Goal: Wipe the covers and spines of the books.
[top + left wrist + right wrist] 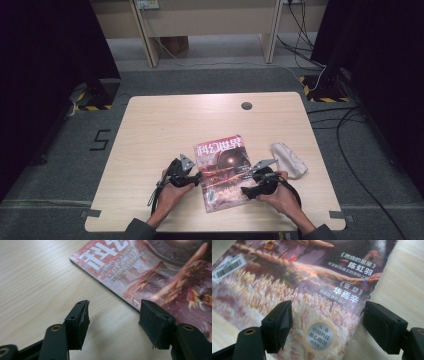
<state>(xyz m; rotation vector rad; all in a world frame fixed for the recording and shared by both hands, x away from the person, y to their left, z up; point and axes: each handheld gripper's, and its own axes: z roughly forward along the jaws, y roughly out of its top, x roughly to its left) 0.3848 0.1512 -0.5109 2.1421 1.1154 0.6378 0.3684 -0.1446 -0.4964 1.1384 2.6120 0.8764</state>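
Magazine (224, 172) with a red and brown illustrated cover lies flat on a pale wooden table (150, 130), between two hand-held grippers. It sits slightly askew to the table's edges, its white title lettering at the far end.

On the person's left, the left gripper (196, 176) rests just beside the magazine's long left edge. Seen from the left gripper view, its jaws stand partly open with nothing between them except bare wood; the magazine's spine edge (150, 272) runs just ahead, passing close by one jaw tip (whether that tip touches the cover cannot be told).

On the person's right, the right gripper (246, 190) reaches over the magazine's near right portion. In the right gripper view its jaws are spread wide and grip nothing: one jaw hangs above the cover (312, 290), the other just past the cover's edge over the table, so the edge falls between them. A round silver sticker (320, 335) lies on the cover just ahead of the jaws, and a white barcode label (228, 267) sits farther off.

Beyond the right gripper, near the magazine but apart from it, lies a crumpled white cloth (289, 159). Nothing blocks either gripper's way to the magazine.

The table has a small round cable hole (246, 106) near its far edge. It stands on grey carpet (210, 77), with dark screens (45, 55) on both sides, loose cables (350, 130) to the right and pale wooden furniture (210, 20) at the back.
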